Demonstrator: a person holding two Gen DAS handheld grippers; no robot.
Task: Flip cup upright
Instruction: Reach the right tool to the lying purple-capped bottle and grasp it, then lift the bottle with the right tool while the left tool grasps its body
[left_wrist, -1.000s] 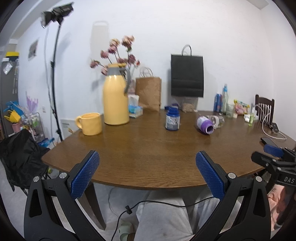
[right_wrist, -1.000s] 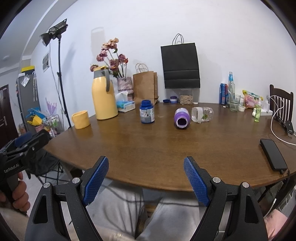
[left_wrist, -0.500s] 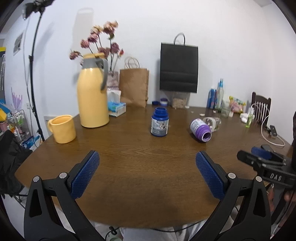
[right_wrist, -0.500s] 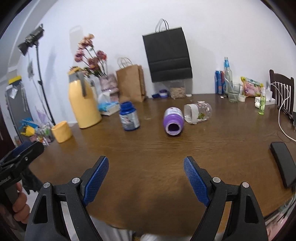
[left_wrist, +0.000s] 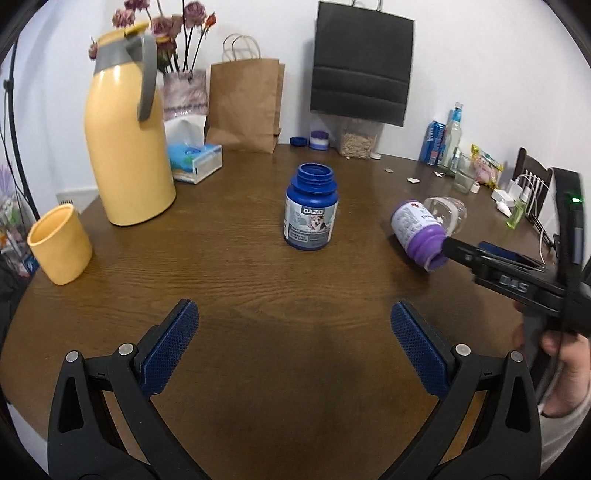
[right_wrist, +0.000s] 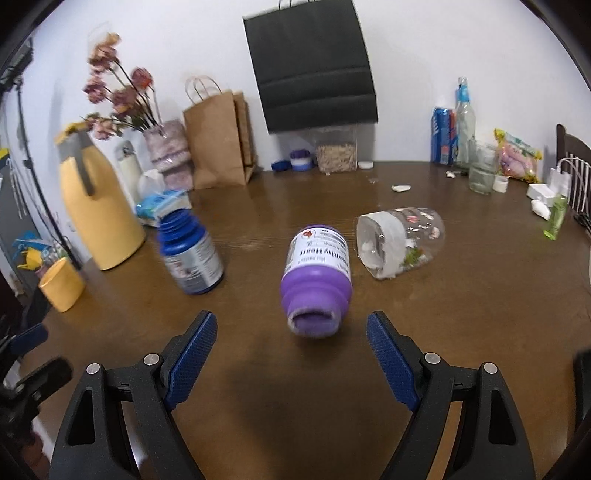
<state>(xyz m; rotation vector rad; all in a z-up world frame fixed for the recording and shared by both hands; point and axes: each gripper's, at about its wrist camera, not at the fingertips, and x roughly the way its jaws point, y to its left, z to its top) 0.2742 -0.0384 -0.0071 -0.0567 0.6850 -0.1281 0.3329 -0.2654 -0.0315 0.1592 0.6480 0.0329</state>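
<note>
Lying on its side near the middle of a round wooden table (right_wrist: 461, 332), a purple bottle (right_wrist: 317, 273) w/ a white label points its open mouth toward the right gripper (right_wrist: 291, 350), which hovers just in front of it, jaws spread wide and holding nothing; the bottle sits between the line of the two blue pads but ahead of them, not touching either. Just beside the bottle, to its right and slightly behind, a clear glass cup (right_wrist: 400, 242) also lies on its side, w/ white paper and small bits inside, mouth facing left-front. In the left wrist view the same purple bottle (left_wrist: 419, 236) and glass cup (left_wrist: 448, 214) appear at right, w/ the right gripper (left_wrist: 480, 254) reaching in from the side, its tip at the bottle's mouth; whether it touches can't be told. The left gripper (left_wrist: 295, 343) hangs over bare tabletop (left_wrist: 258, 295), jaws wide open, empty, well apart from everything. A blue jar (left_wrist: 311, 212) stands upright, lid off, approx. center of the table. At left stand a tall yellow jug (left_wrist: 127, 144) w/ a grey handle and a yellow mug (left_wrist: 59, 245), upright. At the back, against the wall: a brown paper bag (left_wrist: 245, 107), a black paper bag (left_wrist: 362, 66), a tissue box (left_wrist: 195, 162).
</note>
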